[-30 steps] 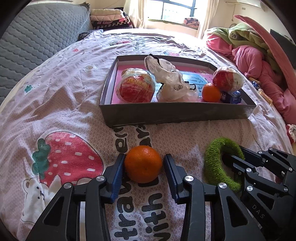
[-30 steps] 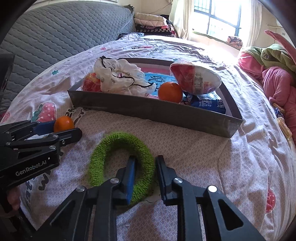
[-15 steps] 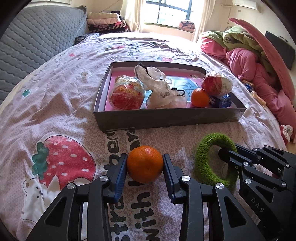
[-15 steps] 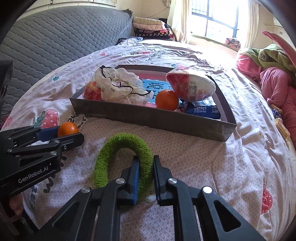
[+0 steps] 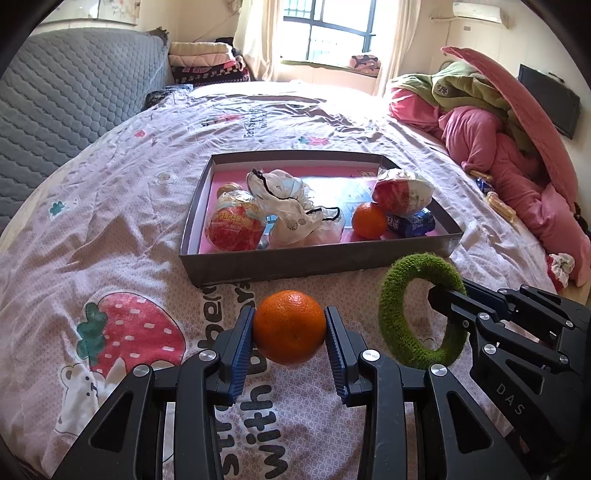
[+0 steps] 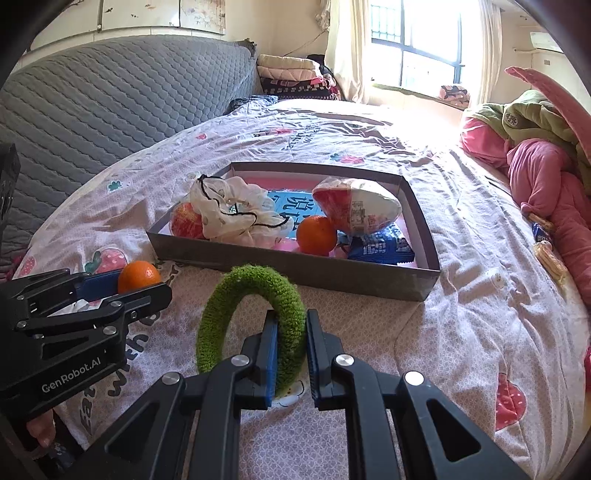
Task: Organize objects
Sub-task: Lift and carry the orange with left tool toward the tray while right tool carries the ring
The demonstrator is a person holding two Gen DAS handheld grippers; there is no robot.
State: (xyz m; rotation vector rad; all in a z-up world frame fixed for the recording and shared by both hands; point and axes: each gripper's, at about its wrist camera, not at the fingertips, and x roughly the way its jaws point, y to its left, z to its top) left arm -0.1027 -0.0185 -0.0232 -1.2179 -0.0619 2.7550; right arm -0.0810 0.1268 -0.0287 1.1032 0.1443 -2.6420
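Two claws hang over a big bed [image 5: 122, 206] with a pink strawberry sheet. A gray padded wall [image 6: 110, 107] is behind it, a bright window [image 5: 332, 33] is at the far end, and pink blankets [image 5: 517, 155] are piled on the right. The left claw [image 5: 290, 328] pinches an orange [image 5: 289, 326]. The right claw [image 6: 291, 332] pinches a green fuzzy ring [image 6: 251, 317]. Both are just in front of the gray box [image 5: 295, 262], which holds another orange, bags and snacks. Only the right view shows a finger [image 6: 38, 432] under the left claw.
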